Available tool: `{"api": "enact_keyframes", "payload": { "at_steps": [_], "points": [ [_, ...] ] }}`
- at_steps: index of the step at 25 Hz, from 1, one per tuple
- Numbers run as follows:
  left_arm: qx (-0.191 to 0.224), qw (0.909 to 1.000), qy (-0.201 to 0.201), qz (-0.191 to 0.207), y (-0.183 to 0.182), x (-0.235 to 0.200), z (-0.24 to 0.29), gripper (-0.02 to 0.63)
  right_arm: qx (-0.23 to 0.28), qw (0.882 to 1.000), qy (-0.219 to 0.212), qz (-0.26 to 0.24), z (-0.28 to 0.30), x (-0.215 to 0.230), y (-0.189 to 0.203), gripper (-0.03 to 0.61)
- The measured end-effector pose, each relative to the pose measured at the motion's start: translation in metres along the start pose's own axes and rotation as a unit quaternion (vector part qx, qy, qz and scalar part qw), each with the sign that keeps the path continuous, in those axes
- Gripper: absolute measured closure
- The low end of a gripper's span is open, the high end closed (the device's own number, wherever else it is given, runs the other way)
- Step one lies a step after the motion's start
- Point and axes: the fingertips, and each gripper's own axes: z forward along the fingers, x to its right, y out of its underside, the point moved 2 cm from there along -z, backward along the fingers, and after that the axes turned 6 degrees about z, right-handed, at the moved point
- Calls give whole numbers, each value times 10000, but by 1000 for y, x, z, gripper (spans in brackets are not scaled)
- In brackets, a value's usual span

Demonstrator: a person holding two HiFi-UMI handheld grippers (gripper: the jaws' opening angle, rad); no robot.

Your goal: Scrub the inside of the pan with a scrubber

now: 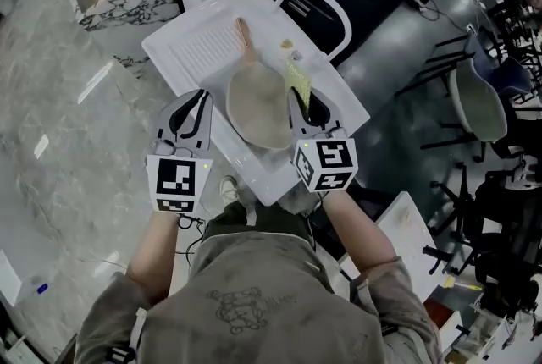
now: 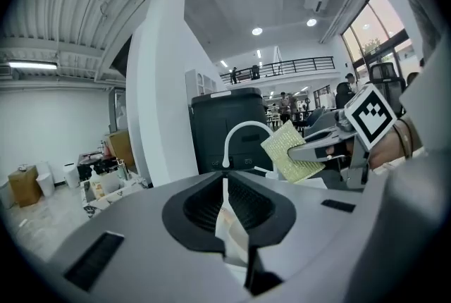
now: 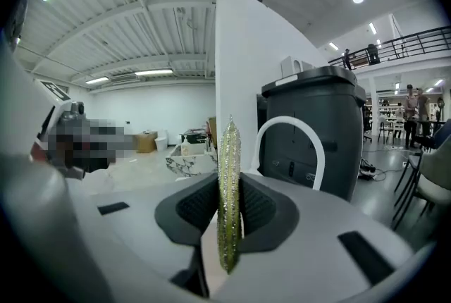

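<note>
Head view, right gripper (image 1: 305, 107) fingers pinching yellow scrubber (image 1: 296, 79) by pan (image 1: 258, 110), left gripper (image 1: 188, 106) fingers pressed together, empty.

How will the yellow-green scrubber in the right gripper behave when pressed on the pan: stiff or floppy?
The scrubber is a thin sheet, edge-on between the shut jaws of the right gripper, so it will probably flex under pressure. It stands upright above them unsupported, so likely not limp.
</note>
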Motion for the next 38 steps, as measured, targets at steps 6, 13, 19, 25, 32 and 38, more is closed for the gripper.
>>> {"api": "enact_keyframes", "payload": {
  "at_steps": [6, 13, 19, 25, 32, 38],
  "points": [
    [-327, 9991, -117, -225, 28, 0, 49, 580, -682, 9973, 117, 256, 51, 39, 57, 505],
    [-641, 9975, -13, -284, 64, 10, 96, 580, -1130, 9926, 137, 414, 108, 68, 116, 505],
    [-1056, 9937, 60, -367, 105, 15, 120, 580, -1402, 9880, 162, 620, 147, 78, 165, 505],
    [-1351, 9902, 43, -359, 139, 12, 139, 580, -1710, 9831, 233, 617, 177, 87, 210, 505],
    [-1608, 9861, 112, -400, 166, 14, 146, 580, -2053, 9750, 391, 753, 206, 91, 256, 505],
    [-1681, 9847, 126, -436, 177, 11, 146, 580, -2152, 9730, 79, 827, 221, 68, 274, 501]
  ]
}}
